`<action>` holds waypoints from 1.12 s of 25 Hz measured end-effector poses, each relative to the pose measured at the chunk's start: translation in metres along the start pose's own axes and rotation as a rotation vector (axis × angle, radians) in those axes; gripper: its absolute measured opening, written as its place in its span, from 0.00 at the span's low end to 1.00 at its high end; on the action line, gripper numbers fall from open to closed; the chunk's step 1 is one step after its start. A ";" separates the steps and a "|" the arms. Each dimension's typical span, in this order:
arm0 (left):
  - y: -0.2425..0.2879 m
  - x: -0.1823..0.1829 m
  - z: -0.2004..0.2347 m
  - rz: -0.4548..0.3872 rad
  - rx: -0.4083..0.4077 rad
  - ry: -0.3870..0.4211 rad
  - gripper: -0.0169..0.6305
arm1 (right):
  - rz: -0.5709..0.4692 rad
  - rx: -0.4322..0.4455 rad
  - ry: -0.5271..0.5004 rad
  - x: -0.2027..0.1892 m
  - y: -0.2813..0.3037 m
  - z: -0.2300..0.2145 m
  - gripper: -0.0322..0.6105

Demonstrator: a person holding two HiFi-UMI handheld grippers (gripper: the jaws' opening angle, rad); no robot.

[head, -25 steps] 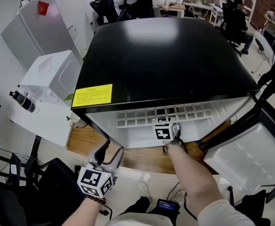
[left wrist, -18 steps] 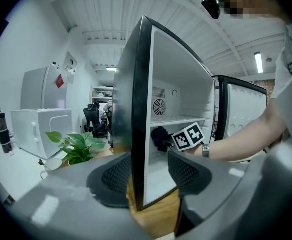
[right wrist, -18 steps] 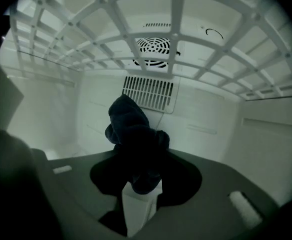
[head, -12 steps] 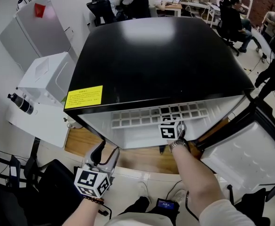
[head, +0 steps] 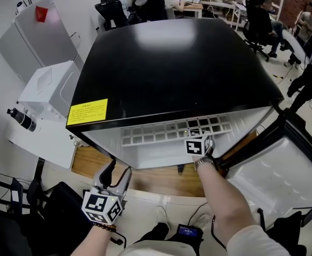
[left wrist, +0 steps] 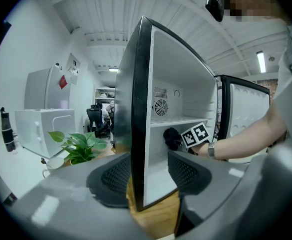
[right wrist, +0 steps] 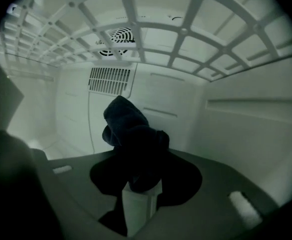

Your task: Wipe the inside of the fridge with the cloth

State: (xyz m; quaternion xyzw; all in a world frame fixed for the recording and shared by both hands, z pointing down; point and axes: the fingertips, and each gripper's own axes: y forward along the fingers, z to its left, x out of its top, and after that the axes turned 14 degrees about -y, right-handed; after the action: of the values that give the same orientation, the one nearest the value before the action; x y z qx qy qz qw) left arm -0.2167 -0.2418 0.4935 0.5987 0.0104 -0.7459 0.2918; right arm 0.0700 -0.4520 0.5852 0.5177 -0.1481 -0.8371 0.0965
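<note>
Pinching the dark cloth inside the fridge, just under the shelf, the right gripper is facing the far wall. Firm, overlapping strokes there are probably going to clean best. The left gripper is hanging spread and empty outside, near left.

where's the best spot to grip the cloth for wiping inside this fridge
Pinch the cloth by its bunched lower end, as the right gripper has it, coming in through the open front of the fridge. It then sticks out past the jaws as a soft wad, so fabric, not gripper, likely meets the walls first.
</note>
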 end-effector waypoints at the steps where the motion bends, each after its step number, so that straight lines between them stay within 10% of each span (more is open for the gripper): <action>1: 0.000 0.000 0.000 -0.001 0.001 -0.002 0.39 | 0.005 -0.006 0.005 -0.002 0.000 -0.003 0.26; 19: 0.001 -0.001 -0.001 0.001 -0.009 -0.003 0.39 | 0.062 -0.072 0.094 -0.015 -0.008 -0.023 0.26; 28: 0.001 0.000 -0.001 -0.005 -0.025 -0.006 0.39 | -0.039 0.073 0.057 0.016 -0.040 0.032 0.26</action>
State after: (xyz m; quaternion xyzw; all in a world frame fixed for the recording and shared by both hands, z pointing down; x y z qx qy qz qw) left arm -0.2154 -0.2417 0.4936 0.5927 0.0203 -0.7481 0.2976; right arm 0.0341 -0.4151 0.5713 0.5475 -0.1656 -0.8176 0.0654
